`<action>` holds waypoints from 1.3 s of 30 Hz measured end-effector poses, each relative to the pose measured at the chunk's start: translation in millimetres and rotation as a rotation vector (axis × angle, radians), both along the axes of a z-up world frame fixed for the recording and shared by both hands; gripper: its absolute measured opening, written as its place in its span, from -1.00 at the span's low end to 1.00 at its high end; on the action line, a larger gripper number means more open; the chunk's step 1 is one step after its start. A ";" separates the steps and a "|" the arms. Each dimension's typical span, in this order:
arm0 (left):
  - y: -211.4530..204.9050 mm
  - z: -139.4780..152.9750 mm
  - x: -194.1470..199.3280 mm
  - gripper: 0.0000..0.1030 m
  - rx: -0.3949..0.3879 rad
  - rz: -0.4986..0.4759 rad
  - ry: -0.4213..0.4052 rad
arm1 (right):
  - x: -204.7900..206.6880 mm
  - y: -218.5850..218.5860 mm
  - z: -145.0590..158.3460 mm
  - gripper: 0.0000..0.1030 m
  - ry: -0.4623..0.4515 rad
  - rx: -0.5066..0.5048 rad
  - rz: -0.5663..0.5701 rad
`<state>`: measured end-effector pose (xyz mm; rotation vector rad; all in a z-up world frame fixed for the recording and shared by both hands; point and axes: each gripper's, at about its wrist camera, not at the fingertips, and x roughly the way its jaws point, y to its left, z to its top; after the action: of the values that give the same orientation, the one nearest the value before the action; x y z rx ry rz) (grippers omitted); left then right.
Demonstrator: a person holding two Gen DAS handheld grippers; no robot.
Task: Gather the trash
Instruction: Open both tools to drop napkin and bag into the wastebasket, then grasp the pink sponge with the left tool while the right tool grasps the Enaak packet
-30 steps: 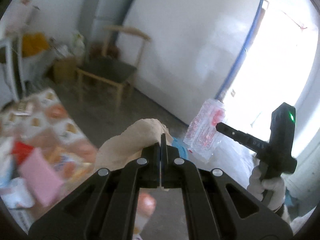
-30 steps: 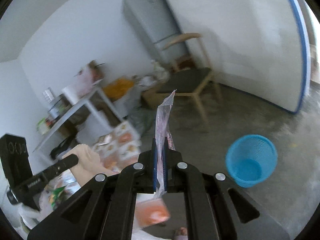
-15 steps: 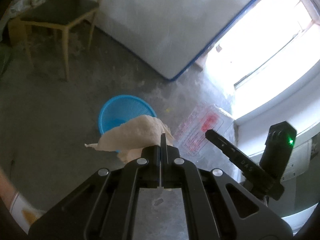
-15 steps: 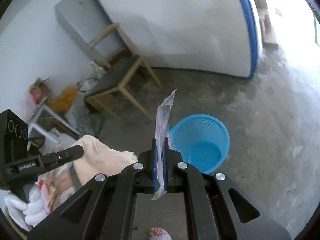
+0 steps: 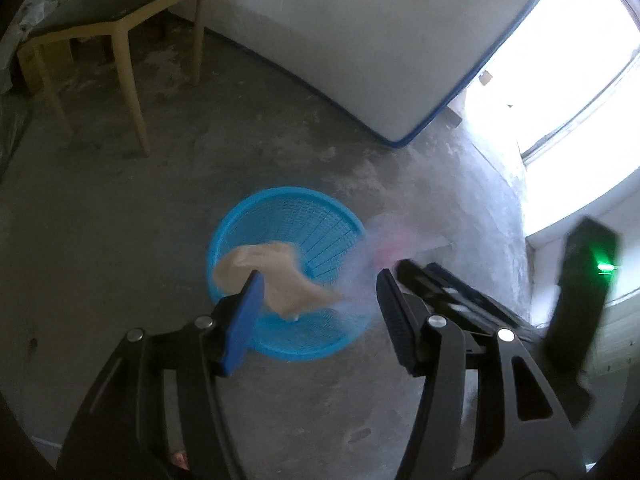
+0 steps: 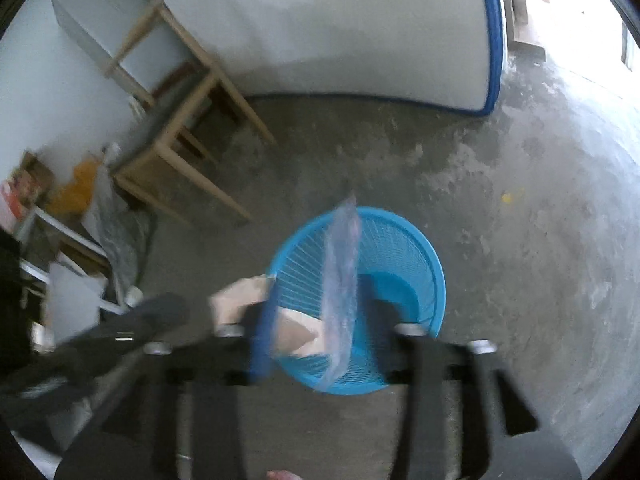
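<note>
Grey concrete floor [image 5: 120, 208], mottled and stained with pale patches, fills both views, with one white mattress [image 5: 360, 40] edged in blue piping leaning upright against the wall and one pale wooden chair [image 5: 120, 28] with a dark flat seat standing beside it. One round blue plastic basket [image 5: 240, 220], its wall a fine lattice of thin ribs and its bottom solid, stands on the floor below both tools. Two pieces of trash are in the air over it. One is a crumpled beige paper napkin [image 5: 276, 276], soft and creased, hanging over the basket's mouth just in front of the left gripper [image 5: 320, 292]; that gripper's jaws have just been opening and now stand spread, with the napkin near the blue-padded left finger but not pinched between the pads. The other is a thin clear plastic wrapper [image 6: 342, 292] with faint pink print, long and limp, seen edge-on in the right wrist view; it hangs in the gap of the right gripper [image 6: 324, 340], whose jaws have likewise just been opening and now stand apart, neither pad pressing on it. From the left wrist view the wrapper shows only as a pink-white blur at the basket's right rim. Both black grippers point steeply down at the basket, side by side.
</note>
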<state>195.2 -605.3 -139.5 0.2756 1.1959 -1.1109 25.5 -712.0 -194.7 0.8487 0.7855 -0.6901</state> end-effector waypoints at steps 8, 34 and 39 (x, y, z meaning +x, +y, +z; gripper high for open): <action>18.4 23.5 17.4 0.09 -0.078 0.047 -0.011 | -6.5 5.9 -21.7 -0.07 0.005 0.032 -0.022; 410.1 168.3 -87.5 0.32 -0.198 0.395 -0.445 | -65.3 200.0 136.9 0.07 -0.265 0.047 0.365; 485.5 179.0 -87.9 0.32 -0.204 0.565 -0.509 | -32.8 245.3 166.9 0.18 -0.301 0.036 0.502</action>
<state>107.3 -119.7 39.5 0.0459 0.6365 -0.6045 -7.4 -466.7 -27.9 0.7261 0.7000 -0.1000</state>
